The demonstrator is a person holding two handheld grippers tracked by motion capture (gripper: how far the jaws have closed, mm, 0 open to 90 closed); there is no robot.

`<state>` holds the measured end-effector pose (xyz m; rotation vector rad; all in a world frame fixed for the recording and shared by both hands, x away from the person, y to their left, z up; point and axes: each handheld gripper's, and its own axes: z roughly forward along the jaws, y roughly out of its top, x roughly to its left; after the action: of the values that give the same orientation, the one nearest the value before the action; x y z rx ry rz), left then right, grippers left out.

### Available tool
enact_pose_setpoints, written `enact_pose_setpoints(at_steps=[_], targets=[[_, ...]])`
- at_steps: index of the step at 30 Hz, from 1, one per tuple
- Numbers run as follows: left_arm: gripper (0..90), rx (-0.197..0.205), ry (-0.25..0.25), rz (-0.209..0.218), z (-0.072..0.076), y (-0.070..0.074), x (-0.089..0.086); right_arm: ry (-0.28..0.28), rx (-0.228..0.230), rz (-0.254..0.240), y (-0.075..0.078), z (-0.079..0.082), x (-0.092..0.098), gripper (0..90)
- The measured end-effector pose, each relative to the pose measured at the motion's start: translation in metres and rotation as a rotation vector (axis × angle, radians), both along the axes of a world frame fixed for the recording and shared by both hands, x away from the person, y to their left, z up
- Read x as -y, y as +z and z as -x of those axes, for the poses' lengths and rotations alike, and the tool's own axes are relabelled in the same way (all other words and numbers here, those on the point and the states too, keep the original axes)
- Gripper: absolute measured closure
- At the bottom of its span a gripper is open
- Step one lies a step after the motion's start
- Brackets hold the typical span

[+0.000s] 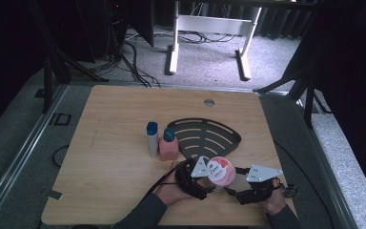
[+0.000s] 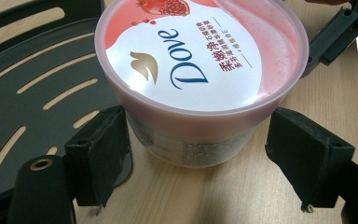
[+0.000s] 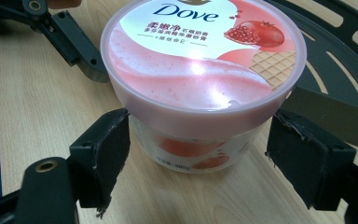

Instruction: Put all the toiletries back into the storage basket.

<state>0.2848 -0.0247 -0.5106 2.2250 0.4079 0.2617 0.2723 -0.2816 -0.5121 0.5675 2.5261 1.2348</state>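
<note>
Here the Dove tub [image 2: 200, 79] sits between both grippers' open jaws.

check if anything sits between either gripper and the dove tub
Nothing visible does. The Dove tub stands on the table with the left gripper and the right gripper each open around its lower wall, bare wood between the pads and the tub. The black slotted rack lies just behind it.
</note>
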Motion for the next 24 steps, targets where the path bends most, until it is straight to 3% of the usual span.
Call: enact_pose_setpoints(at_steps=[24], targets=[[21.1, 0.002, 0.016, -0.007, -0.014, 0.013, 0.004, 0.010, 0.013, -0.003, 0.012, -0.016, 0.004, 21.0]])
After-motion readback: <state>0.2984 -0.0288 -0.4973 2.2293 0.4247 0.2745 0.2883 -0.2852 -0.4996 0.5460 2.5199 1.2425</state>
